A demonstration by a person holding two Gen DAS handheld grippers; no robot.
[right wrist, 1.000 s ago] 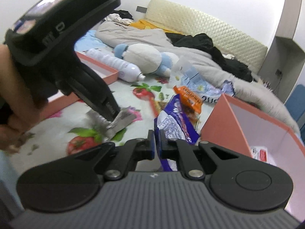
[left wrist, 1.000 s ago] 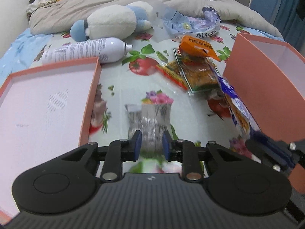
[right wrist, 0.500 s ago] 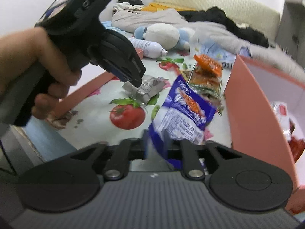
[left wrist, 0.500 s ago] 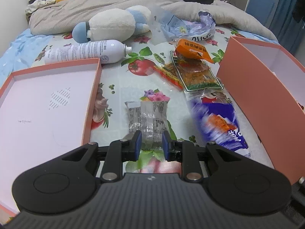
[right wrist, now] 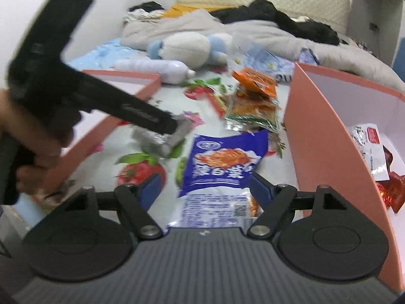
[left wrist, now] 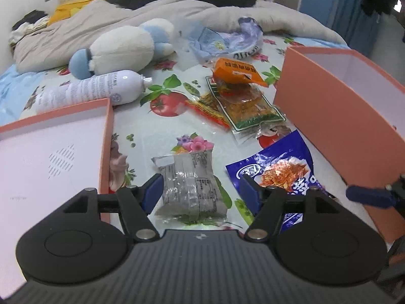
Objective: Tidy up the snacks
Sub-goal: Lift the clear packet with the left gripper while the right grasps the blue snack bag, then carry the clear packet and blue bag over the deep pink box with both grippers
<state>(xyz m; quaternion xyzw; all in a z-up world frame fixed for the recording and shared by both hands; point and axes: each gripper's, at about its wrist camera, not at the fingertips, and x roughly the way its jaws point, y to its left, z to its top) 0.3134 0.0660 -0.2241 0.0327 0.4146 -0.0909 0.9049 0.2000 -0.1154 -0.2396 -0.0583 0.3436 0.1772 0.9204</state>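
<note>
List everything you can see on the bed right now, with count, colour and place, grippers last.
silver packet: 1, silver-grey, on the sheet between the left gripper's open fingers
blue packet: 1, blue and white, flat on the sheet ahead of the right gripper
snack pile: several, orange, green and clear, middle of the sheet
box: 1, salmon, right side; holds red and white packets
lid: 1, salmon rim, pale inside, left side
bottle: 1, white, lying behind the lid
plush toy: 1, white and blue, behind the bottle
blanket: 1, grey, far end
left gripper: black, blue pads, just opened
right gripper: black, blue pads, just opened
hand: 1, holding the left gripper
</note>
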